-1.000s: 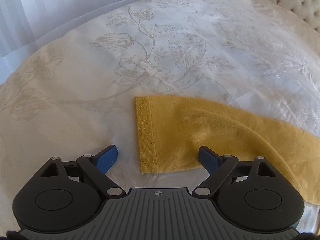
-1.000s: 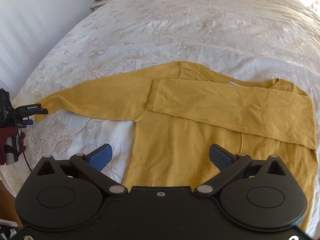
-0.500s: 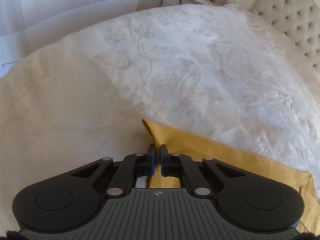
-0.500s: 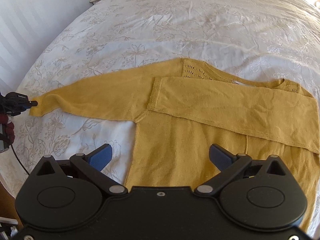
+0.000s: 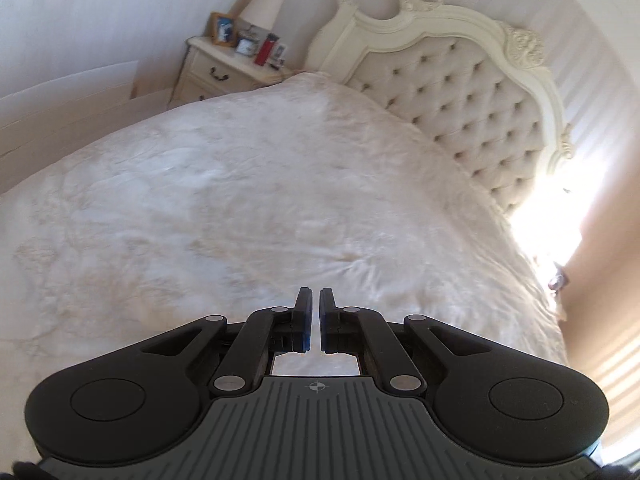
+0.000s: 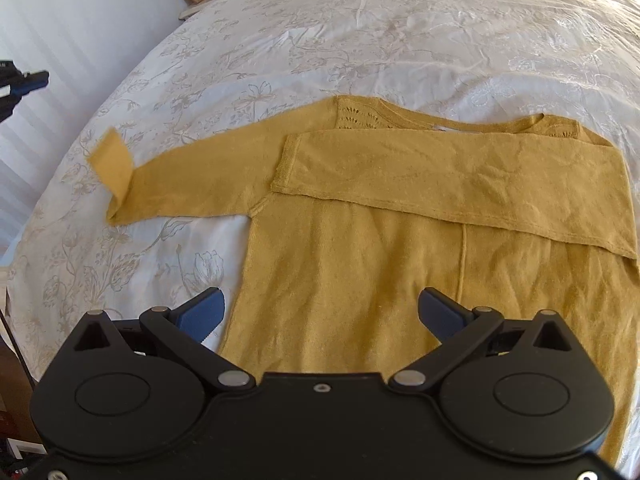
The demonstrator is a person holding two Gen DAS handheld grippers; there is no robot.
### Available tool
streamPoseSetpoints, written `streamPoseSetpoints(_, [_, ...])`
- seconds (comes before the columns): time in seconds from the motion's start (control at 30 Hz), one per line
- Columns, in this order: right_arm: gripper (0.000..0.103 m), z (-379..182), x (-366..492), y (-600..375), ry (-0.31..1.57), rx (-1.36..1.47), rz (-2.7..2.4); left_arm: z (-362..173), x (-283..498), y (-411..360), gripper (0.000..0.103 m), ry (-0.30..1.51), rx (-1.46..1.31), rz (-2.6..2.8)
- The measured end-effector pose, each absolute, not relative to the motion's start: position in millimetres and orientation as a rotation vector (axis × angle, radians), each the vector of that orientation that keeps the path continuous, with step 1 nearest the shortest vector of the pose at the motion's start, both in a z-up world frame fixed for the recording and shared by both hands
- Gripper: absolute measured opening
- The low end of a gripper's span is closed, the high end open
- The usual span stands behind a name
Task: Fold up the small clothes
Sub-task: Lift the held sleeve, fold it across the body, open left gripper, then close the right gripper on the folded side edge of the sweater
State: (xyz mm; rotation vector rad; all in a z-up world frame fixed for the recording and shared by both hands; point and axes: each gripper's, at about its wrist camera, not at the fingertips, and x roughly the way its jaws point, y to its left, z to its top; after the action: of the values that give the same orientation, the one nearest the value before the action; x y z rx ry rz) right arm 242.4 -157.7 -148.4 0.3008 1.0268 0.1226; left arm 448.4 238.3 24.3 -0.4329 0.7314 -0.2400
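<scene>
A soft, limp mustard-yellow knitted sweater (image 6: 400,280) lies before the right gripper's (image 6: 320,314) spread fingers (left gripper (image 5: 315,322) closed, empty), best pinched at its flipped cuff (image 6: 110,160).

We find no readable text, label, brand or number. Only sign: small crosshair mark on ribbed grey body (image 5: 318,387) behind left claw (image 5: 315,312). Nightstand frames too small.

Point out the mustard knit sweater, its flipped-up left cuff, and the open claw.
Mustard knit sweater (image 6: 360,292): right wrist view, body panel.
Flipped-up cuff (image 6: 110,158): right wrist view, ribbed end.
Right claw (image 6: 320,314): right wrist view, between fingertips.
</scene>
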Motion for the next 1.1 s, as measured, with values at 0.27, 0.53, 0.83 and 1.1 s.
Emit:
streamPoseSetpoints(0.27, [0.102,-144.4,221.1,-208.9,1.0,0.34,0.121,2.5,426.5,117.0,0.018,0.74,-0.216,-0.287])
streamPoseSetpoints(0.53, [0.102,-136.2,232.8,-204.5,0.983,0.303,0.18,-88.0,372.3,106.3,0.034,0.895,-0.074,-0.103])
streamPoseSetpoints(0.83, [0.102,-126.8,296.7,-141.3,0.946,0.345,0.357,-144.6,359.7,180.0,0.034,1.01,-0.081,0.02])
streamPoseSetpoints(1.1, [0.102,-132.8,373.2,-51.5,0.961,0.284,0.488,-166.5,386.6,258.5,0.036,1.037,-0.124,0.121])
